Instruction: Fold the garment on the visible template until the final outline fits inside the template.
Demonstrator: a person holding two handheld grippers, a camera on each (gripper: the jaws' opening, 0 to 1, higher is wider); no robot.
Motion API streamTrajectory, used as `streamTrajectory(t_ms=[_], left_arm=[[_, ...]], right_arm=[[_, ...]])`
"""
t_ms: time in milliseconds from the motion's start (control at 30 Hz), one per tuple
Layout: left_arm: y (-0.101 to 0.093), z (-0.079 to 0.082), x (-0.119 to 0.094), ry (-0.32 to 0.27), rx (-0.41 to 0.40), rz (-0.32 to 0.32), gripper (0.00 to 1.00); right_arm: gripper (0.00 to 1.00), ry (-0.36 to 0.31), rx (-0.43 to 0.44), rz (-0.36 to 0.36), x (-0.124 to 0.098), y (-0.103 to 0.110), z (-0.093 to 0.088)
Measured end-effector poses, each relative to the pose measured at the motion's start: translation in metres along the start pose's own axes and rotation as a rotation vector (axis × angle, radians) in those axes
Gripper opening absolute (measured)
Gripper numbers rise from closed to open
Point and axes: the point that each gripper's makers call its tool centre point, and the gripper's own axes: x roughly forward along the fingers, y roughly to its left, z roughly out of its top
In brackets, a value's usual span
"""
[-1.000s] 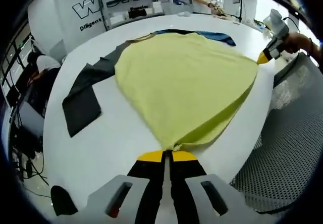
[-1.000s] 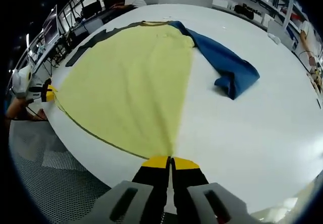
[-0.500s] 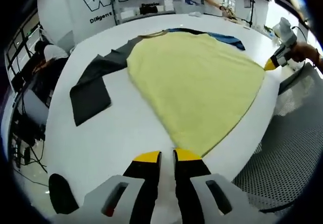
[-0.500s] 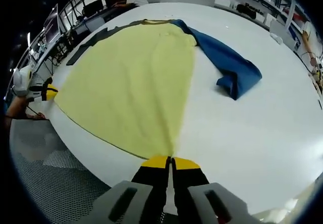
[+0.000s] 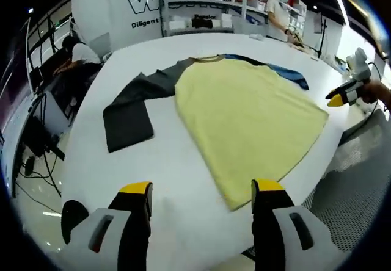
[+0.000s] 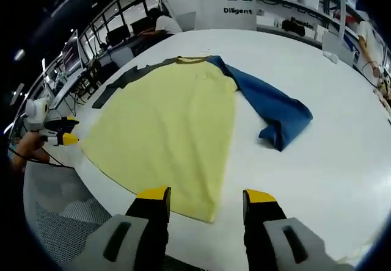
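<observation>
A long-sleeved garment lies flat on the white table [image 5: 140, 173]: a yellow body [image 5: 250, 115], a dark grey sleeve [image 5: 131, 109] and a blue sleeve [image 6: 275, 109]. In the left gripper view my left gripper [image 5: 201, 191] stands open just short of the hem's near corner, with nothing between its jaws. My right gripper [image 6: 204, 196] is open too, above the hem's other corner [image 6: 204, 213]. The right gripper [image 5: 342, 95] also shows at the far right of the left gripper view, and the left gripper [image 6: 64, 138] at the left of the right gripper view. No template outline is visible.
The table's rounded edge [image 6: 91, 182] drops to a perforated grey floor [image 6: 55, 210]. Shelves with boxes [image 5: 201, 5] stand behind the table. One person sits at a desk [image 5: 76, 51] on the left. Another stands at the back [image 5: 284, 14].
Both grippers have opened and let go of the yellow hem, which now lies flat on the table. Both have drawn back and risen a little.
</observation>
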Motion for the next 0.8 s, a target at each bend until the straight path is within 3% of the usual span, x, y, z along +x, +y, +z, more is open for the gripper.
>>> streamTrajectory(t_ms=[333, 567, 800], left_arm=[[0.008, 0.006, -0.003, -0.018, -0.048, 0.035, 0.96], [0.018, 0.012, -0.005, -0.038, -0.09, 0.052, 0.99], [0.015, 0.014, -0.004, -0.037, -0.096, 0.046, 0.99]], right_arm=[[0.74, -0.097, -0.02, 0.023, -0.002, 0.004, 0.022], [0.97, -0.175, -0.021, 0.072, -0.007, 0.012, 0.039], [0.98, -0.194, -0.03, 0.066, -0.008, 0.005, 0.049]])
